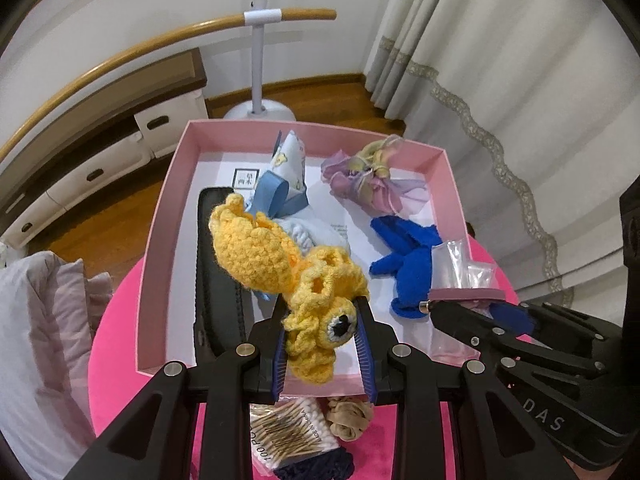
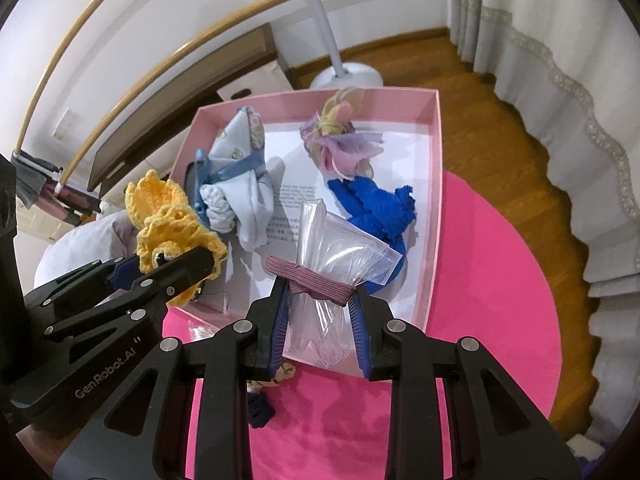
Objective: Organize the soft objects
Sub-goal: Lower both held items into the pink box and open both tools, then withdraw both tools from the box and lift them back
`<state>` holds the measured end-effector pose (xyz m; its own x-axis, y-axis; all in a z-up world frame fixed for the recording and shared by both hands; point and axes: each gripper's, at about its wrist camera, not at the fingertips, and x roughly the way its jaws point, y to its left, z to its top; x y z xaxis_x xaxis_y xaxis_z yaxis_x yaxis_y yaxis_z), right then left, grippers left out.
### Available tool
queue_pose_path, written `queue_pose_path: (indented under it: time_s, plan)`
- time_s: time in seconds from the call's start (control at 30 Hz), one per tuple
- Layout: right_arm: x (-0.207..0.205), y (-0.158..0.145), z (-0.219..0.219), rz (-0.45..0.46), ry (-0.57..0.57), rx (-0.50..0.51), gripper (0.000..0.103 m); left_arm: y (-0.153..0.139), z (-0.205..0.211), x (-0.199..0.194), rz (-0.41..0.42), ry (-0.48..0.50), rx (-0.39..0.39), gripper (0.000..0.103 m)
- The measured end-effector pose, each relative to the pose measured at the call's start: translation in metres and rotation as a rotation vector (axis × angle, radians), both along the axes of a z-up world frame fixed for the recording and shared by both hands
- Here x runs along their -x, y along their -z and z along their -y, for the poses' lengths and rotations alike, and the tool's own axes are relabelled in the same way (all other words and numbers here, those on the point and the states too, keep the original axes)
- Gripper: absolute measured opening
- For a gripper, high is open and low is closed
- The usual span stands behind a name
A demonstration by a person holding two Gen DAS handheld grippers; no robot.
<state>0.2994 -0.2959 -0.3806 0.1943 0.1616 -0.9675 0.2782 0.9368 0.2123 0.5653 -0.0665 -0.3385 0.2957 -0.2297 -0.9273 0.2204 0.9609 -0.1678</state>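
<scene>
The pink box (image 1: 160, 216) fills the middle of both views and stands on a round pink table (image 2: 500, 280). It is stiff card, so it will hold its shape while things are dropped in.

Inside it, at the upper middle of the left wrist view, lies a pale blue cloth bundle (image 2: 244, 184) tied with ribbon. To the right of the bundle is a blue plush toy (image 1: 404, 264), and above that a lilac fabric flower (image 1: 368, 180). All three look light and soft.

The yellow crochet toy (image 1: 280, 264) hangs over the left half of the box. The left gripper (image 1: 320, 344) is clenched on its head end, just beside the eye. I judge it light, floppy and easy to compress. Yarn loops could catch on the pads when it is let go.

The clear plastic bag (image 2: 340, 256), with a mauve band (image 2: 312, 280) around it, is over the lower right of the box. The right gripper (image 2: 320, 308) grasps it at the band. The film is probably slippery and weighs almost nothing, so the banded neck seems the best place to hold it.
</scene>
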Motion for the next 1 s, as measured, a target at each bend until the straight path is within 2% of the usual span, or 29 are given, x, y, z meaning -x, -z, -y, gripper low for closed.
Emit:
queue_pose_path:
  time_s: [0.27, 0.5, 0.6, 0.7, 0.77, 0.87, 0.9, 0.93, 1.0]
  plan:
    - [0.003, 0.017, 0.001, -0.039, 0.003, -0.010, 0.027, 0.020, 0.003, -0.013, -0.029, -0.005, -0.014, 0.028]
    - [0.008, 0.029, 0.001, -0.058, -0.005, -0.002, 0.034, 0.032, 0.005, -0.015, -0.042, -0.005, -0.024, 0.036]
    - [0.011, 0.028, 0.000, -0.049, -0.002, 0.008, 0.048, 0.033, 0.006, -0.010, -0.034, -0.008, -0.040, 0.043]
    - [0.015, 0.023, 0.002, -0.041, 0.005, 0.034, 0.061, 0.031, 0.000, -0.006, -0.035, -0.027, -0.058, 0.057]
    - [0.019, 0.019, 0.006, -0.034, 0.017, 0.048, 0.083, 0.026, -0.005, -0.003, -0.018, -0.042, -0.063, 0.072]
    - [0.024, 0.010, 0.008, -0.016, 0.023, 0.062, 0.095, 0.014, -0.010, 0.008, 0.036, -0.049, -0.078, 0.088]
    - [0.027, 0.006, 0.009, -0.009, 0.024, 0.071, 0.096, 0.008, -0.011, 0.013, 0.056, -0.052, -0.083, 0.091]
    - [0.028, 0.003, 0.009, -0.005, 0.026, 0.072, 0.103, 0.004, -0.012, 0.017, 0.071, -0.053, -0.084, 0.092]
    - [0.034, -0.007, 0.009, 0.011, 0.033, 0.070, 0.103, -0.007, -0.015, 0.027, 0.102, -0.054, -0.092, 0.093]
